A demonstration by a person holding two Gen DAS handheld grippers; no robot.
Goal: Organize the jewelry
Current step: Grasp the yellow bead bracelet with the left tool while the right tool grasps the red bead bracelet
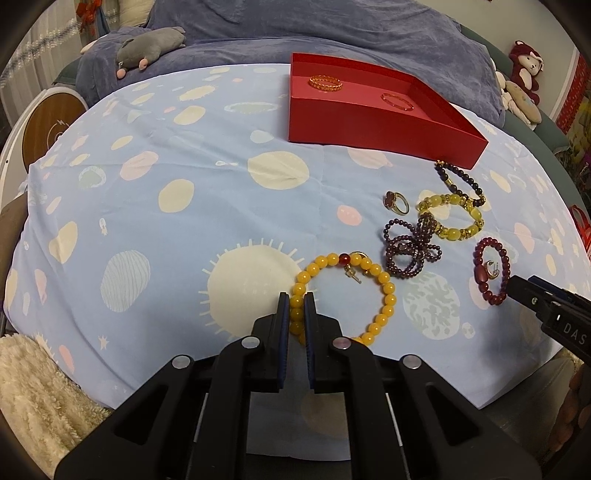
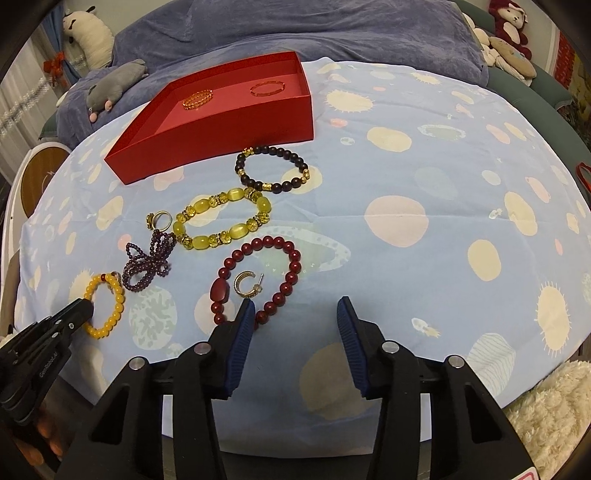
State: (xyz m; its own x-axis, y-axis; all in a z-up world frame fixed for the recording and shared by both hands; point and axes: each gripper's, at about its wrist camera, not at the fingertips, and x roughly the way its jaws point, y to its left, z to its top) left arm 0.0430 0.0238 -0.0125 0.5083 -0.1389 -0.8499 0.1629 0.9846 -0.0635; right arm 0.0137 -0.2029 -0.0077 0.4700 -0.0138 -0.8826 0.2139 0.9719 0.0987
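Note:
My left gripper [image 1: 296, 301] is shut on the near-left side of a yellow bead bracelet [image 1: 384, 295], which lies on the spotted blue cloth with a gold earring [image 1: 352, 275] inside its loop. My right gripper [image 2: 296, 303] stands open over the cloth. Its left pad is beside the near end of a dark red bead bracelet [image 2: 291, 266], which rings a gold hoop earring [image 2: 245, 284]. Beyond these lie a purple bead strand [image 2: 147, 266], a ring [image 2: 160, 220], a yellow-green bracelet [image 2: 236, 195] and a dark bead bracelet [image 2: 273, 186]. The red box [image 2: 221, 136] holds two gold bangles [image 2: 197, 99].
A blue blanket [image 1: 332, 37] with a grey plush toy [image 1: 147, 48] lies behind the cloth. More plush toys [image 2: 509, 26] sit at the far right. A cream fluffy rug [image 1: 33, 398] lies below the cloth's near edge, and a round wooden disc [image 1: 48, 125] is off its left side.

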